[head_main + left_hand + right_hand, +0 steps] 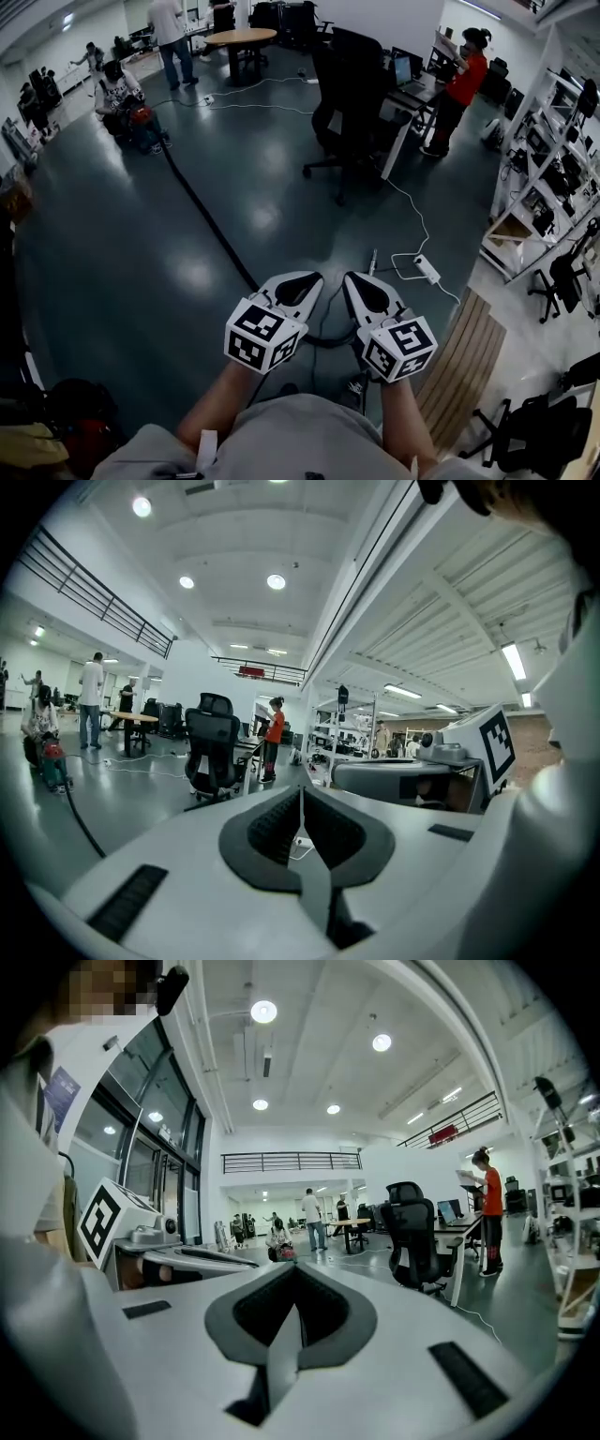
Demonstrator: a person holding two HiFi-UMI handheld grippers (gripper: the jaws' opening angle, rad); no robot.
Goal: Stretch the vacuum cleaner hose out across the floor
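The black vacuum hose (202,211) lies in a long line across the dark floor. It runs from a red vacuum cleaner (141,115), beside a crouching person at the far left, toward me and curls under my grippers. Held side by side at waist height, my left gripper (305,278) and right gripper (359,278) are both shut with nothing in them, above the hose's near end. The left gripper view shows its jaws (301,794) closed together, the hose (80,822) on the floor at the left. In the right gripper view the right gripper (295,1274) is also closed on nothing.
A black office chair (352,103) and a desk stand ahead to the right, with a person in red (464,84) beside them. A white power strip (427,270) and its cable lie near my right gripper. A slatted wooden panel (469,356) and shelves (544,187) line the right.
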